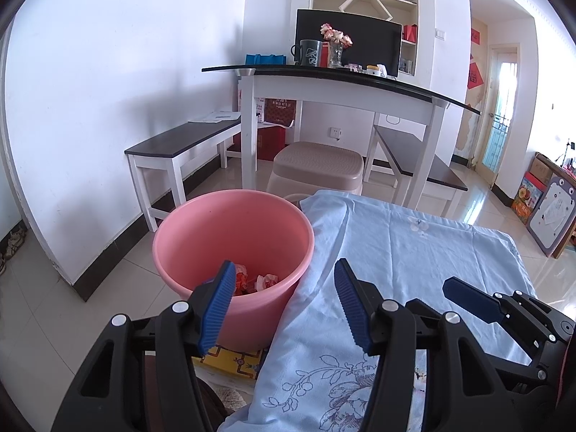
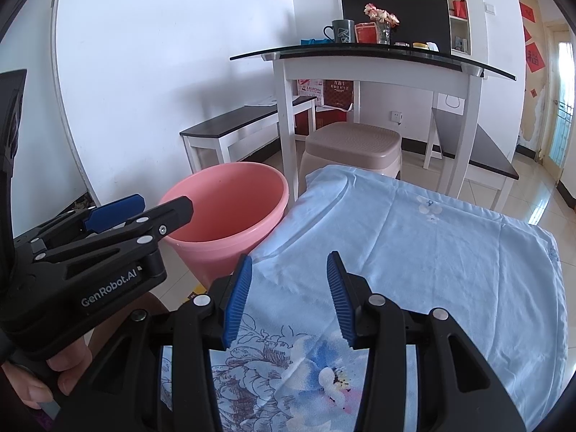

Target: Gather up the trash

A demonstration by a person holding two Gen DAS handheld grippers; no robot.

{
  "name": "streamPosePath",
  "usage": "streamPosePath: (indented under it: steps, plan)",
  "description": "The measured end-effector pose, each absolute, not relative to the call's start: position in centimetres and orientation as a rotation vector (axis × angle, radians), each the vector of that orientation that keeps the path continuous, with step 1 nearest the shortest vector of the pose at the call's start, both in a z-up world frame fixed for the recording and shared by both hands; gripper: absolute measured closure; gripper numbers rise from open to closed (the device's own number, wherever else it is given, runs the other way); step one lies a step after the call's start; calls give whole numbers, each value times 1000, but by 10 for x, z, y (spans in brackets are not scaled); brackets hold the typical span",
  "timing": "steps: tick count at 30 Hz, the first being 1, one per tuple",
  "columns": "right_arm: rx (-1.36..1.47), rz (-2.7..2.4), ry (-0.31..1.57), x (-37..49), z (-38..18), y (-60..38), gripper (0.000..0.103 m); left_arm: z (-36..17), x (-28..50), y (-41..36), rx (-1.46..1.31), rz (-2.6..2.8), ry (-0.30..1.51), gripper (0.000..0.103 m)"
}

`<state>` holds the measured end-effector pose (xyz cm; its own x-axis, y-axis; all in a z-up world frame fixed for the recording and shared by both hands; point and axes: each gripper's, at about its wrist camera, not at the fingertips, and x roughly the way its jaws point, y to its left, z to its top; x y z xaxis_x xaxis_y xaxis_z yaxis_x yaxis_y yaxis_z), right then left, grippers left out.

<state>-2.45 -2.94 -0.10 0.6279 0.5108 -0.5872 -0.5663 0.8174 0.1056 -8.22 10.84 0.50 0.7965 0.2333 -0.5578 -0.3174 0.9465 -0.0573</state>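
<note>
A pink plastic bucket (image 1: 201, 230) stands on the floor to the left of a table covered with a light blue flowered cloth (image 1: 414, 252). Crumpled red and white trash (image 1: 257, 281) lies at the bucket's bottom. My left gripper (image 1: 284, 280) is open and empty, straddling the bucket's right rim and the cloth's edge. My right gripper (image 2: 288, 273) is open and empty above the near part of the cloth (image 2: 414, 244). The bucket also shows in the right wrist view (image 2: 230, 201). No trash shows on the cloth.
A beige plastic stool (image 1: 318, 165) stands behind the cloth. A white table with a dark glass top (image 1: 342, 75) carries a mug, flowers and a monitor. Dark benches (image 1: 180, 140) flank it. A yellow box (image 1: 234, 361) lies on the floor by the bucket.
</note>
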Motion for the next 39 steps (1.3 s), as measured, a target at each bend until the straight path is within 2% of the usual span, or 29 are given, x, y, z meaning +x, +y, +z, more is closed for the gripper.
streamPosePath:
  steps: [39]
  plan:
    - [-100,619,657,-24,-6,-26,59,-2,-77,118,-151,295,596,46]
